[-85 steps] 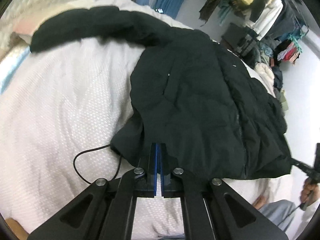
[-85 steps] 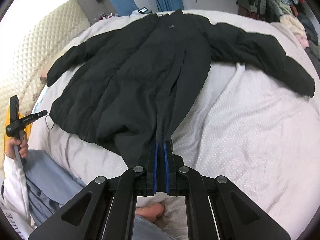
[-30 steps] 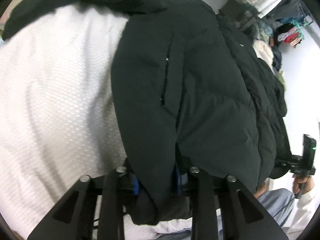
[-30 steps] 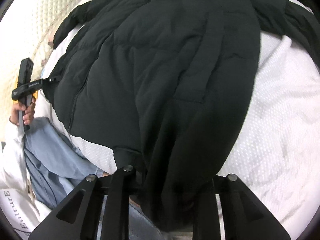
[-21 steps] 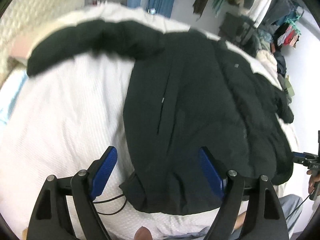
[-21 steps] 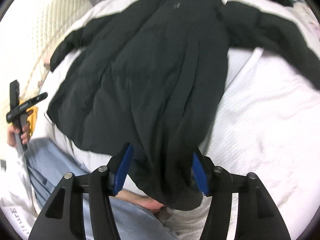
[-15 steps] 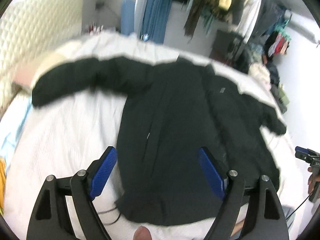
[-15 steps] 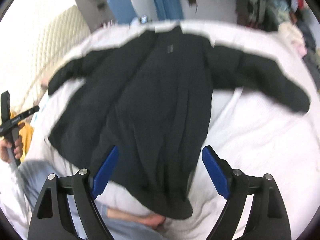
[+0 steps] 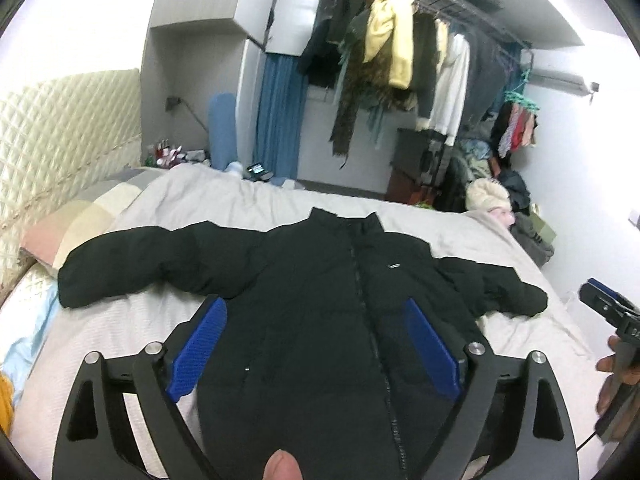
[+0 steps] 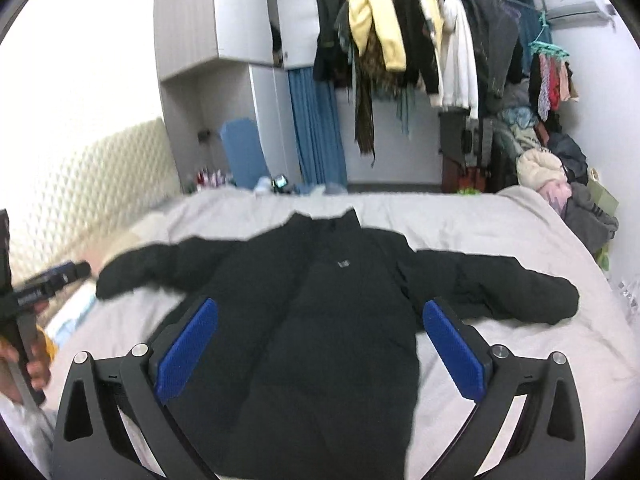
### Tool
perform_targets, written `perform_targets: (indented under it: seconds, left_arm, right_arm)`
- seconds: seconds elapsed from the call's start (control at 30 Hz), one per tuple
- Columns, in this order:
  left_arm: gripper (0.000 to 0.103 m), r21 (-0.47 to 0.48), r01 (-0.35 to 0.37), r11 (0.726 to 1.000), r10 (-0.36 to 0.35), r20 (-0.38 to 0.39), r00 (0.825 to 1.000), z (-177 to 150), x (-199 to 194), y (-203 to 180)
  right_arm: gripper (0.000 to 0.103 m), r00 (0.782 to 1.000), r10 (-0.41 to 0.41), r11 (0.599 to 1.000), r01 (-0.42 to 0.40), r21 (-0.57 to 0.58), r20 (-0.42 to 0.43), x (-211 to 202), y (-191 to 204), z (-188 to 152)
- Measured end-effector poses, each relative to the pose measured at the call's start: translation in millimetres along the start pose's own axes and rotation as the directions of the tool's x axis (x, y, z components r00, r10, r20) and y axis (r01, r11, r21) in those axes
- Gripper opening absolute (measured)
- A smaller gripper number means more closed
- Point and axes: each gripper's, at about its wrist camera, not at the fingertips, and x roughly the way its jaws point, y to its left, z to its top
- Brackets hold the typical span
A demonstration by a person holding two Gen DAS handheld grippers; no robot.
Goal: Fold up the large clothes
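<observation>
- We see a black puffer jacket (image 9: 320,320) lying flat and front up on the bed (image 9: 248,204), its collar toward the far edge and its hem toward the near edge.
- Its zip runs straight down the middle, and a small pale logo sits on the chest.
- Both sleeves are spread outward: one reaches toward the left side of the bed near the pillow (image 9: 76,220), the other toward the right edge.
- Our left gripper (image 9: 316,344) hangs above the lower part of the jacket; its jaws are spreading, the blue pads (image 9: 198,346) stand wide apart, and nothing is between them but air, with the jacket lying further below.
- Our right gripper (image 10: 320,344) also hangs over the lower body of the jacket, its jaws likewise spreading, its pads clear of the cloth.
- From the right wrist view we see the left gripper's tip and the hand (image 10: 28,364) holding it near the left edge of the bed.
- From the left wrist view the other hand (image 9: 612,376) shows at the right edge of the bed with its gripper.
- A fingertip (image 9: 282,466) shows at the bottom of the left wrist view.
- Beyond the far edge hang clothes on a rail (image 9: 404,40), beside a blue curtain (image 9: 278,116).
- A quilted headboard (image 9: 52,136) stands along the left side.
</observation>
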Motion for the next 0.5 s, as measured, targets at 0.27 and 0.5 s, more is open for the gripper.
perform_targets:
  seconds: [0.27,0.5]
  left_arm:
    - [0.103,0.009,0.043,0.999,-0.043,0.013,0.999,-38.7,3.6,-2.5]
    - [0.103,-0.002,-0.017,1.0,0.017,0.006,1.0,-68.7,22.5,8.6]
  right_arm:
    - [0.103,0.999,-0.03,0.999,0.029,0.021,0.04,3.8,22.6,-46.2]
    - [0.103,0.996,-0.077,0.997,0.076,0.02,0.034,11.9,25.9,-79.7]
